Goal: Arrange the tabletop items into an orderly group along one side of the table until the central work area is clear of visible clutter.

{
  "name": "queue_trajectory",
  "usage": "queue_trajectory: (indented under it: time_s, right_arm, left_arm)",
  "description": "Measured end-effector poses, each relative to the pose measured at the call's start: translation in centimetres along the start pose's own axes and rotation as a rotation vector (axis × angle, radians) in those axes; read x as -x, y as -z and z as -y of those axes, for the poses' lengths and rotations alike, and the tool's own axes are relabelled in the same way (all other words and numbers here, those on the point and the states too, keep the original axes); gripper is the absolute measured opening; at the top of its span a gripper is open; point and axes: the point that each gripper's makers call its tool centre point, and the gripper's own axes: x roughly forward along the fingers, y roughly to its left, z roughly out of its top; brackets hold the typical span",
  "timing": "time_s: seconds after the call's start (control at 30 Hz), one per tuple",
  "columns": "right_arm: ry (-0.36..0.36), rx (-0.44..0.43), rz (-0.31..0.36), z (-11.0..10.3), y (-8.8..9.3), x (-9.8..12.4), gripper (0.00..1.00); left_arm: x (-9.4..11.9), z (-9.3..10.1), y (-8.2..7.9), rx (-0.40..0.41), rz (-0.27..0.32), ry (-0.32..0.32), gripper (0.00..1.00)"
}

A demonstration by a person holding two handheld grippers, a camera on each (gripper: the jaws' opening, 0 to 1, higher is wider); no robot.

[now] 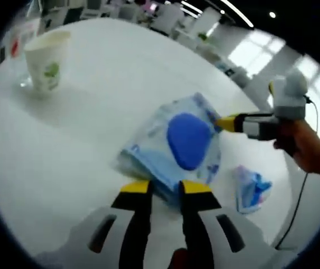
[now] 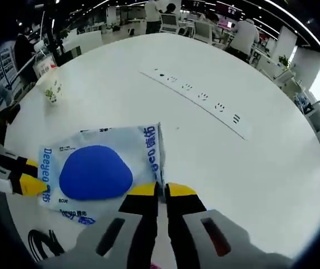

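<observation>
Left gripper (image 1: pixel 164 188): clamped on near edge of wipes pack (image 1: pixel 177 147) | Right gripper (image 2: pixel 160 190): clamped on opposite edge of same pack | Pack: on white table (image 2: pixel 216 145), between both | Paper cup (image 1: pixel 47 60): far left, upright, well apart | Small blue wrapper (image 1: pixel 250 189): right, near pack

My left claw (image 1: pixel 163 188) covers the near corner of the wipes pack (image 1: pixel 176 148), so that edge is hidden. The small blue wrapper (image 1: pixel 250 189) is too blurry to read. The paper cup (image 2: pixel 52 89) is tiny, and its green print is unreadable.
</observation>
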Motion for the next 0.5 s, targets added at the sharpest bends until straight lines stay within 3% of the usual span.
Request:
queue_trajectory:
  time_s: [0.23, 0.27, 0.5]
  right_arm:
    - [-0.006, -0.005, -0.014, -0.6, 0.8, 0.7, 0.0]
    - [-0.011, -0.016, -0.013, -0.8, 0.9, 0.9, 0.0]
    - [-0.021, -0.049, 0.027, -2.1, 1.2, 2.5, 0.0]
  left_arm:
    - [0.2, -1.2, -0.2, 0.0, -0.016, -0.013, 0.11]
    - [0.4, -1.6, -0.4, -0.036, -0.02, -0.01, 0.11]
    - [1.3, -3.1, -2.2, -0.058, -0.008, -0.007, 0.09]
